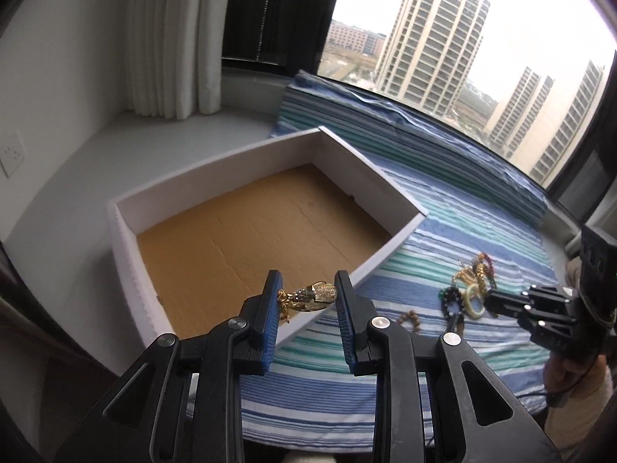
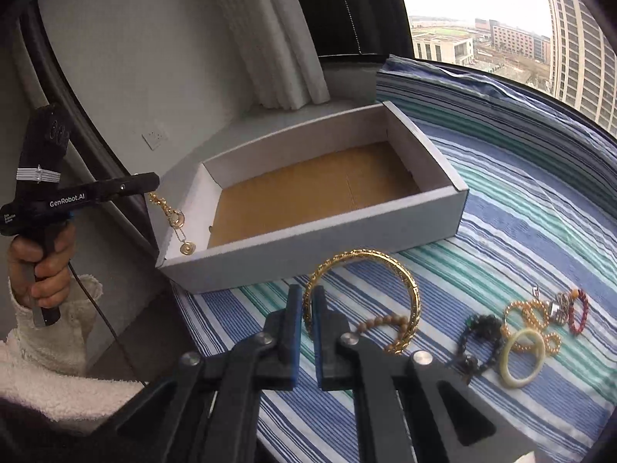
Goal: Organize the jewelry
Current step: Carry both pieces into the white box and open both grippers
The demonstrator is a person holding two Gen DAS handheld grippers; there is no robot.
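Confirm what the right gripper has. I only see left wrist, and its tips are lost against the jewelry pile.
Observer: The right gripper is shut on a gold bangle, pinching its rim.
Operator: How does my piece hang?
Observer: The gold chain dangles from the left gripper with two round pendants, by the short end of the box. I cannot tell whether it is inside the rim.

White "GenRobot.AI" lettering on the black body of the left tongs (image 2: 152, 182), smaller print beside it unreadable
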